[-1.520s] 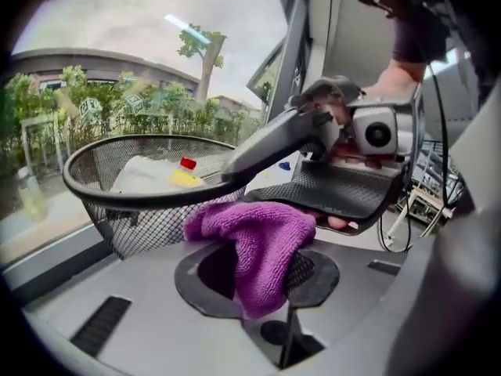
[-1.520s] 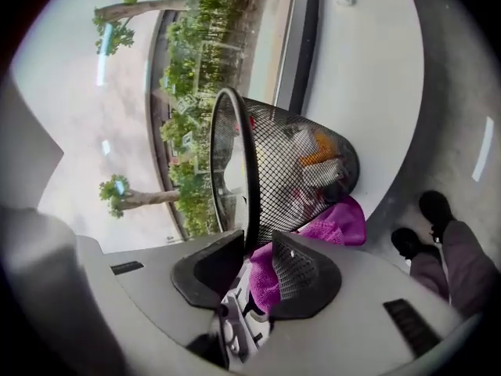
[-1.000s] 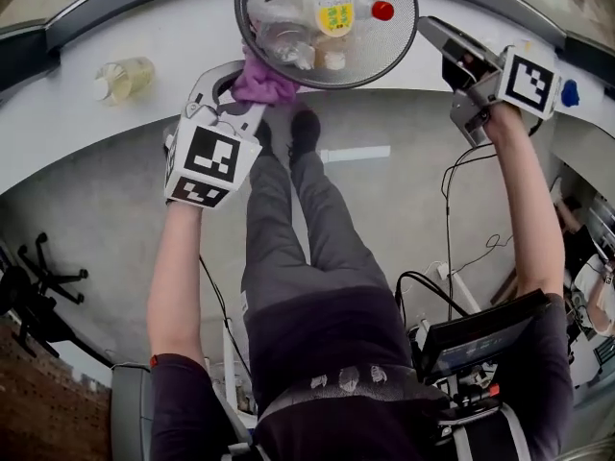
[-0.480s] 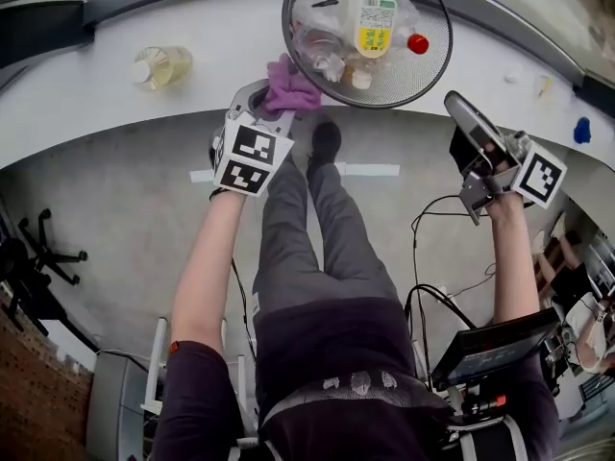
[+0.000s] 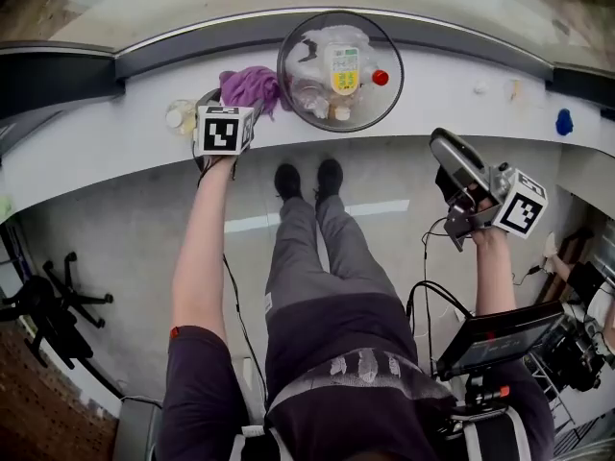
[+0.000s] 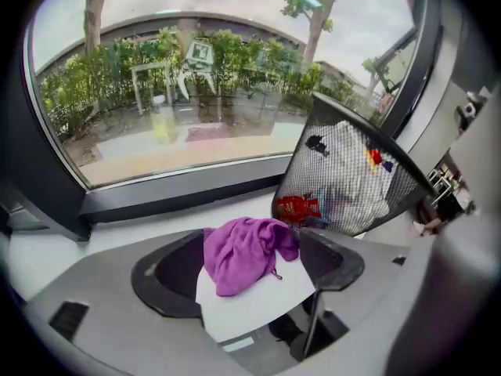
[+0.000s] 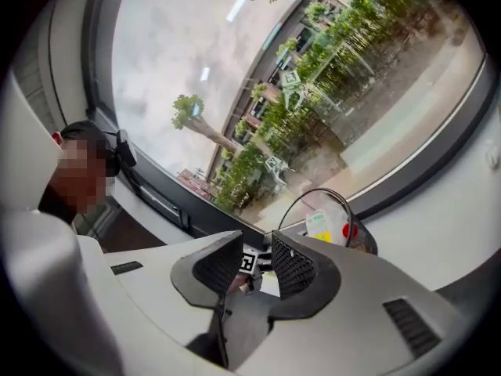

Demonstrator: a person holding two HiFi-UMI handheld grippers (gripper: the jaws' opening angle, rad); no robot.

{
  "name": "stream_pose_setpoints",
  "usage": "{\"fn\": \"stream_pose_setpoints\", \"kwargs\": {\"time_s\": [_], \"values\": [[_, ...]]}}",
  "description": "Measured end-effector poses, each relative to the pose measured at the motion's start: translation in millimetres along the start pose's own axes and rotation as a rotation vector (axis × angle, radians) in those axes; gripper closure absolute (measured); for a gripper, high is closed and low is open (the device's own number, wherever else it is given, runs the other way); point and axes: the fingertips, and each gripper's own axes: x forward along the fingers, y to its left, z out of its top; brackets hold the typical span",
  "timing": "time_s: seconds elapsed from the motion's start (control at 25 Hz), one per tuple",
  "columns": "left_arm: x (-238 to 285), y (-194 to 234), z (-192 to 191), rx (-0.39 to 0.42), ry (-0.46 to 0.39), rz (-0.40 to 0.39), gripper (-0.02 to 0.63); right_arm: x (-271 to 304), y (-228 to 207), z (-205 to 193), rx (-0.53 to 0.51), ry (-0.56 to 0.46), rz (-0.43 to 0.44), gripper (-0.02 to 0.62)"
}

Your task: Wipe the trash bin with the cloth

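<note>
The black mesh trash bin (image 5: 281,73) stands on the white ledge (image 5: 115,142) under the window and holds plastic bottles. It also appears in the left gripper view (image 6: 344,171) and, smaller, in the right gripper view (image 7: 291,207). The purple cloth (image 5: 248,86) lies bunched on the ledge just left of the bin. My left gripper (image 5: 235,99) is around the cloth (image 6: 243,251), its jaws opening and standing wide of it. My right gripper (image 5: 452,161) hangs over the floor, well away from the bin, jaws apart (image 7: 257,261) with nothing between them.
A bottle of yellowish liquid (image 5: 178,115) lies on the ledge left of my left gripper. A blue object (image 5: 564,121) sits at the ledge's far right. A screen (image 5: 495,337) and cables are by my right side. A chair base (image 5: 48,301) stands at the left.
The left gripper has carried the cloth from the bin's rim to the ledge beside it and parted its jaws. The right gripper has drawn back from the bin.
</note>
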Motion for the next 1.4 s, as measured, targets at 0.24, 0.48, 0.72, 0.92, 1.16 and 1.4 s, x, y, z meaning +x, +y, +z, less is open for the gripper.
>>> {"fn": "stream_pose_setpoints", "kwargs": {"time_s": [0.24, 0.48, 0.72, 0.92, 1.16, 1.4], "values": [[-118, -28, 66, 0.011, -0.201, -0.131, 0.340, -11, 99, 34, -0.103, -0.049, 0.143, 0.485], [-314, -117, 151, 0.078, -0.537, -0.408, 0.609, -45, 210, 64, -0.228, -0.130, 0.282, 0.494], [-454, -152, 173, 0.272, -0.682, -0.322, 0.609, -54, 290, 74, -0.268, -0.157, 0.523, 0.595], [-510, -176, 165, 0.416, -0.748, -0.123, 0.609, -74, 321, 69, -0.347, -0.125, 0.598, 0.597], [-538, -269, 156, 0.405, -0.838, -0.148, 0.609, -151, 317, 55, -0.444, -0.114, 0.614, 0.597], [-527, -372, 146, 0.458, -0.789, -0.190, 0.609, -218, 308, 46, -0.459, -0.095, 0.665, 0.597]]}}
